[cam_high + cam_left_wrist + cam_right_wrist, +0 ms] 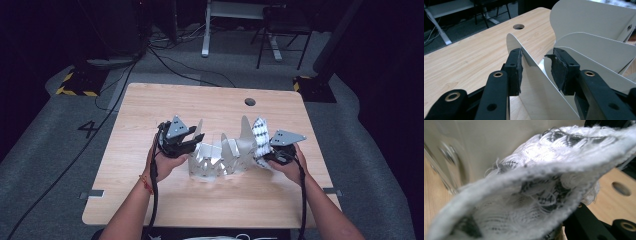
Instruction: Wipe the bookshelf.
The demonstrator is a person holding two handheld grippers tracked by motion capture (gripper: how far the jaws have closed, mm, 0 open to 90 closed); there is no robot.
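Observation:
A white rack (216, 159) with several curved upright dividers stands mid-table. My left gripper (189, 145) is at the rack's left end, open. In the left gripper view its jaws straddle the outermost divider (534, 85); the left pad (516, 72) touches the plate and the right pad stands a little off it. My right gripper (268, 156) is at the rack's right end, shut on a white-and-black knitted cloth (260, 134) that stands upright beside the tallest divider. In the right gripper view the cloth (529, 185) is blurred and very close, with the rack's pale wall (499, 142) behind it.
The wooden table (150, 110) has a round cable hole (250, 102) at the back, right of centre. Grey carpet, cables, a chair (282, 25) and desk legs lie beyond the far edge. Bare wood spreads left of and in front of the rack.

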